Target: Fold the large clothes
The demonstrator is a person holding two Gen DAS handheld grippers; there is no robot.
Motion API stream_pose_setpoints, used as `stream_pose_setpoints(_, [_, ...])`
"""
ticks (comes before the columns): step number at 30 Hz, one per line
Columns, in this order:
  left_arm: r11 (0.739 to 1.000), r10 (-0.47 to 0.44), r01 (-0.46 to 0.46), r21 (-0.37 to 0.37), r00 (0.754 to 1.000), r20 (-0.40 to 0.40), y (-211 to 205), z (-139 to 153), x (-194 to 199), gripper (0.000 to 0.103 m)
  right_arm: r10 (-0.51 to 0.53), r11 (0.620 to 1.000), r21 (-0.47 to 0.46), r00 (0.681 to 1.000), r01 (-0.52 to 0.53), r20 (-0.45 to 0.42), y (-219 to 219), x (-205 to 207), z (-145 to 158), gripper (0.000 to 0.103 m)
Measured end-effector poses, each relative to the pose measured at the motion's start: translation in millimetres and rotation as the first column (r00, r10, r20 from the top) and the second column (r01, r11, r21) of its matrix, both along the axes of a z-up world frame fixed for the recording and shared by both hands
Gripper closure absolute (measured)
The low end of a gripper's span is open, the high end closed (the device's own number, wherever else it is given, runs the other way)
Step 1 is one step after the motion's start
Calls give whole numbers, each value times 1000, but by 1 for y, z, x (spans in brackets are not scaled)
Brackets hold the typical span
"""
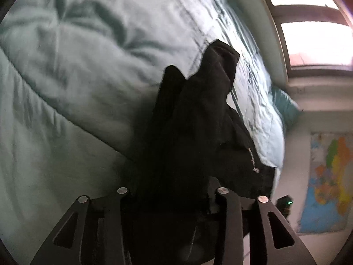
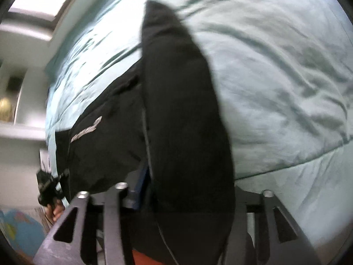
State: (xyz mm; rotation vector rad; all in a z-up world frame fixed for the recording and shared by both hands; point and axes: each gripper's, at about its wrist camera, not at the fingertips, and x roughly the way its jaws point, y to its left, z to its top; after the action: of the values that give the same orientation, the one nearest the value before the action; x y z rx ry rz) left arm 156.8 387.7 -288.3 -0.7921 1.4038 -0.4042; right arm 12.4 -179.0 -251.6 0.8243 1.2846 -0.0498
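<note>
A large black garment [image 1: 194,119] hangs from my left gripper [image 1: 172,198], bunched over the fingers and hiding the fingertips; it has a small pale logo near its edge. In the right wrist view the same black garment [image 2: 181,110] drapes over my right gripper [image 2: 176,198], a long fold of it reaching forward over the bed. Both grippers look shut on the cloth and hold it above the pale green duvet [image 1: 77,77]. The other gripper [image 2: 47,185], held in a hand, shows at the lower left of the right wrist view.
The pale green duvet [image 2: 275,77] covers the bed under both grippers. A window [image 1: 315,39] is at the far side. A colourful map [image 1: 326,181] lies by the bed's edge. White shelves [image 2: 19,101] stand to the left.
</note>
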Motion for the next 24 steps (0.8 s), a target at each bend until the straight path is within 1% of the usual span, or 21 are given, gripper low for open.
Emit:
stream_pose_setpoints(2, [999,25,-26,-47,999,-31,11,-7,1,60,-38,999,29,999,38,-10,-16,-7,-10,48])
stream_pose_setpoints(3, [998,29,-31,-58,999,-37,14,-7,1,60,-51,998,41,999,51,-13,-21,-11,-12,44])
stream_pose_setpoints(4, [998,34,-36,-58,999,-34,18,-5,1,60,-68,996,64,998,69,-17,-28,-15,-15,42])
stream_pose_setpoints(5, [998,39,-40,-40,999,-21,23,-1,1,60,-80,994,79,997,81,-17,-37,-23,-17,42])
stream_pose_setpoints(6, [999,44,-44,-17,999,-10,26,5,1,60,-88,993,79,996,89,-22,-42,-26,-19,40])
stream_pose_setpoints(7, [999,50,-50,9,999,-1,28,11,2,60,-103,994,28,993,105,-54,-48,-29,-17,35])
stream_pose_setpoints(8, [998,52,-53,43,998,22,31,21,1,61,-108,994,-8,992,107,-67,-45,-26,-13,34])
stream_pose_setpoints(9, [996,47,-51,78,998,49,31,32,0,61,-112,991,-77,991,106,-70,-48,-29,-3,34])
stream_pose_setpoints(10, [991,40,-49,121,996,74,30,42,-1,61,-116,988,-109,991,108,-69,-46,-28,3,34])
stream_pose_setpoints(11, [982,16,-36,184,994,109,25,56,-2,61,-114,983,-149,992,105,-58,-46,-30,15,34])
stream_pose_setpoints(12, [975,-5,-25,220,991,134,21,66,-1,62,-97,980,-175,995,90,-37,-43,-31,28,34])
stream_pose_setpoints(13, [963,-48,-2,269,983,178,10,83,-2,62,-64,976,-210,998,59,-18,-36,-29,42,34])
stream_pose_setpoints(15, [953,-133,54,298,959,251,-17,112,-6,62,15,959,-284,1000,-15,-3,-16,-28,62,34])
stream_pose_setpoints(16, [951,-163,78,299,948,272,-28,120,-9,61,54,950,-309,999,-51,1,8,-16,70,32])
stream_pose_setpoints(17, [951,-189,103,292,940,286,-41,125,-10,57,89,946,-313,996,-83,7,26,-10,73,32])
stream_pose_setpoints(18, [946,-237,154,286,929,283,-62,126,-14,55,126,945,-306,992,-117,10,39,-6,71,31])
stream_pose_setpoints(20, [923,-299,215,318,922,246,-91,118,-17,53,187,929,-325,982,-176,2,62,-3,62,32])
stream_pose_setpoints(21, [901,-336,247,356,917,214,-104,106,-20,53,211,913,-354,977,-204,-20,77,1,54,32])
stream_pose_setpoints(22, [870,-371,280,406,913,166,-118,91,-24,53,227,901,-369,973,-228,-46,85,0,47,32])
stream_pose_setpoints(23, [845,-399,314,433,909,119,-129,74,-28,53,247,889,-376,965,-261,-87,98,4,33,32])
stream_pose_setpoints(24, [828,-413,337,448,907,81,-139,60,-31,53,249,885,-376,962,-273,-113,105,5,23,32])
